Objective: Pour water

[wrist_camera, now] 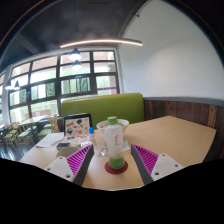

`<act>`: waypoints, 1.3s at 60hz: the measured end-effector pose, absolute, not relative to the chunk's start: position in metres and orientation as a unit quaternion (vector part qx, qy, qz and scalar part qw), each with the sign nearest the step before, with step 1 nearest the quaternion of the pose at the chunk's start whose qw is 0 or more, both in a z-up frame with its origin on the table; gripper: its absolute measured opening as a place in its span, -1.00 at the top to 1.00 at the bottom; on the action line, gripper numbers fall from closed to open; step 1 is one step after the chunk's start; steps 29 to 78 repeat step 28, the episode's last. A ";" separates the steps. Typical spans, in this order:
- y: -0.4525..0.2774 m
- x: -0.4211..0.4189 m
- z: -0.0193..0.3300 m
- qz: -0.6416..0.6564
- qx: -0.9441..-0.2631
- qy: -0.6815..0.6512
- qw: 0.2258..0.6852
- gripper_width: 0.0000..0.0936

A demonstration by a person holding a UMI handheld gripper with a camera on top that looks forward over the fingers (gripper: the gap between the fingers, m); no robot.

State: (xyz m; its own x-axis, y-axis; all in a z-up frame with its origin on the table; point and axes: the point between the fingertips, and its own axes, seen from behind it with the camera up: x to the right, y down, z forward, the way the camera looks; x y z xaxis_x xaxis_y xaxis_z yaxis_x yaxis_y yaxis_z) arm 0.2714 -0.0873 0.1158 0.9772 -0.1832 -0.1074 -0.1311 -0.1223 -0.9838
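Item, nearest: gripper (112,165), two light-coloured fingers with purple ribbed pads (70,158) on the inner faces. The fingers stand spread wide, one to each side, pinching nothing.

Item, between and just ahead of the fingertips: clear plastic cup with a pale lid (115,142), upright, holding green liquid or a green insert in its lower part; which of the two cannot be told. It stands on a small round red coaster (116,167). A gap shows at either side between cup and pads; it rests on its own support.

Item, just beside the cup on one side: smaller clear glass tumbler (99,142), upright, near or touching the cup; contact cannot be told. Probably the receiving vessel, though this is a judgement.

Item, bearing all the above: light wooden tabletop (180,135).

Item, beyond the cup: small upright framed card or stand (77,126) with loose papers about it, details illegible.

Item, far: green upholstered bench back (120,104), a wall of windows (50,85), a long ceiling lamp (100,42).

Hazards, as judged:
- The tumbler stands so close that a closing finger may strike it and tip it or push it along the table.
- An off-centre grasp would let one pad meet the cup first and shove it off the coaster.
- Thin clear plastic may buckle under a hard squeeze, popping the lid or forcing liquid out.
- The lid, if left on, may block or scatter the pour.
- Any spill would reach the papers beyond.
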 end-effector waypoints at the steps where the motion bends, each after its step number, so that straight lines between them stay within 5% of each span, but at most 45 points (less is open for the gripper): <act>1: -0.093 0.268 0.117 -0.022 -0.749 0.104 0.654 -0.77; 25: -0.265 0.133 0.123 0.004 -0.755 0.073 0.651 -0.76; 78: -0.270 0.126 0.123 0.009 -0.754 0.070 0.653 -0.77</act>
